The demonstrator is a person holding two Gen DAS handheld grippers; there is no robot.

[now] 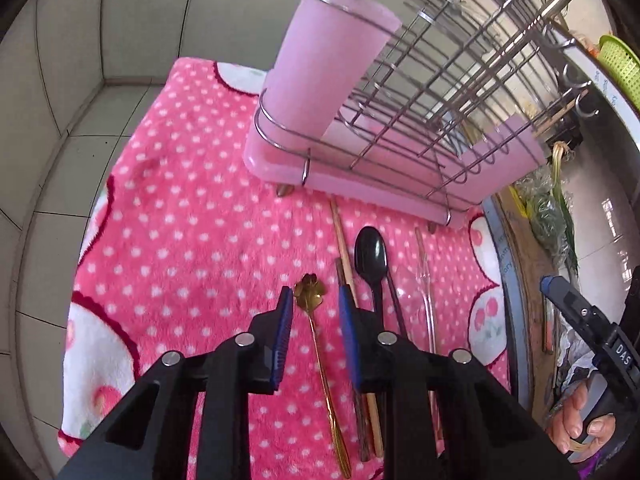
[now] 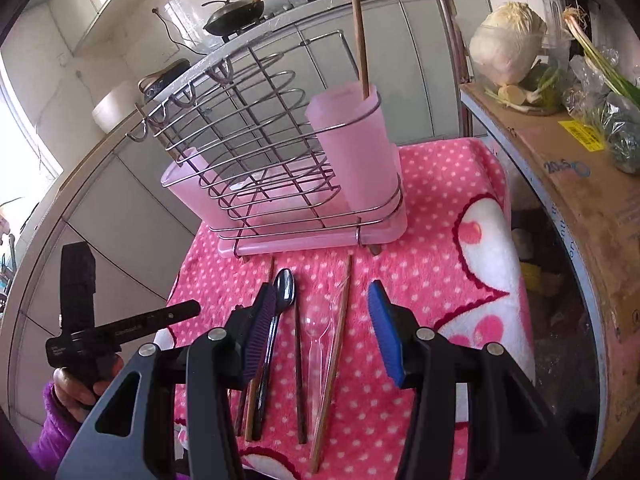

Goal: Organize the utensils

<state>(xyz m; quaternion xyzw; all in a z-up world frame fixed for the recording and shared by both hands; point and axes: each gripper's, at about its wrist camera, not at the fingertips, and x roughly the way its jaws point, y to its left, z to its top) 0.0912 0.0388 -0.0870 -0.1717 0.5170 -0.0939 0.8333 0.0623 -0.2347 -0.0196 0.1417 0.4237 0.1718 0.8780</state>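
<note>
My left gripper hangs low over a pink dotted blanket, jaws apart on either side of a gold spoon with a flower-shaped bowl. The pads do not press on it. To its right lie wooden chopsticks, a black spoon and a clear plastic spoon. My right gripper stands open above the clear spoon, with nothing held. Chopsticks and the black spoon lie beside it. Behind stands a wire rack with a pink cup holding one chopstick.
A cardboard box bearing a cabbage and green onions borders the blanket on the right. Woks sit on a stove behind the rack. A hand in a purple sleeve is at the left edge. Tiled floor lies past the blanket.
</note>
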